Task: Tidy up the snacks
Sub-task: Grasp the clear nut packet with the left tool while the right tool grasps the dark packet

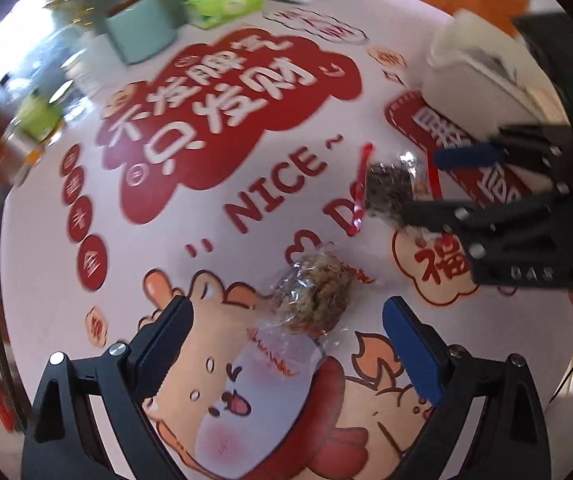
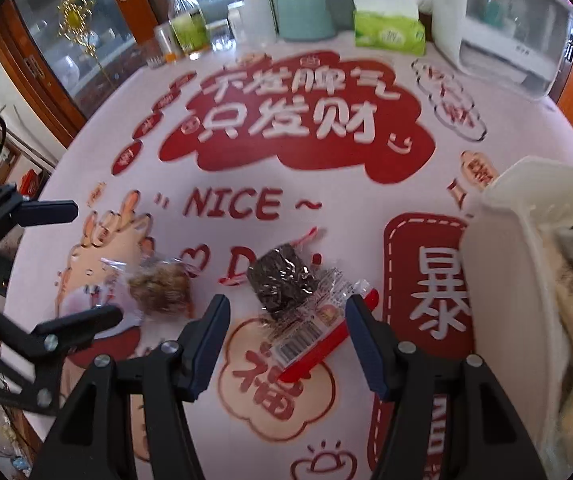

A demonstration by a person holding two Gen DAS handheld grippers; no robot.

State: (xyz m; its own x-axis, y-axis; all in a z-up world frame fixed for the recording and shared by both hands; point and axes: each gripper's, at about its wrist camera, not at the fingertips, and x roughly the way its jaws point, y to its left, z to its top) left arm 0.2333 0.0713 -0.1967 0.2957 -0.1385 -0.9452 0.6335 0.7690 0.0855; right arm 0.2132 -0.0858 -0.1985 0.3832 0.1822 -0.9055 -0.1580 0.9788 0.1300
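A brown snack in a clear wrapper (image 1: 314, 296) lies on the printed tablecloth. My left gripper (image 1: 286, 320) hovers just above it, open, one finger on each side and neither pad touching. A dark snack in a clear and red wrapper (image 2: 282, 276) lies a little to the right. My right gripper (image 2: 286, 308) stands open over it, the pads clear of the wrapper. The brown snack (image 2: 162, 288) and left gripper (image 2: 96, 260) also show in the right wrist view. The dark snack (image 1: 390, 192) and right gripper (image 1: 422, 184) show in the left wrist view.
A white basket (image 2: 498, 280) holding several wrapped snacks stands at the right edge, close to the right gripper. At the table's far side are a green tissue box (image 2: 386, 28), a teal container (image 2: 304, 12), a white appliance (image 2: 506, 28) and bottles (image 2: 186, 20).
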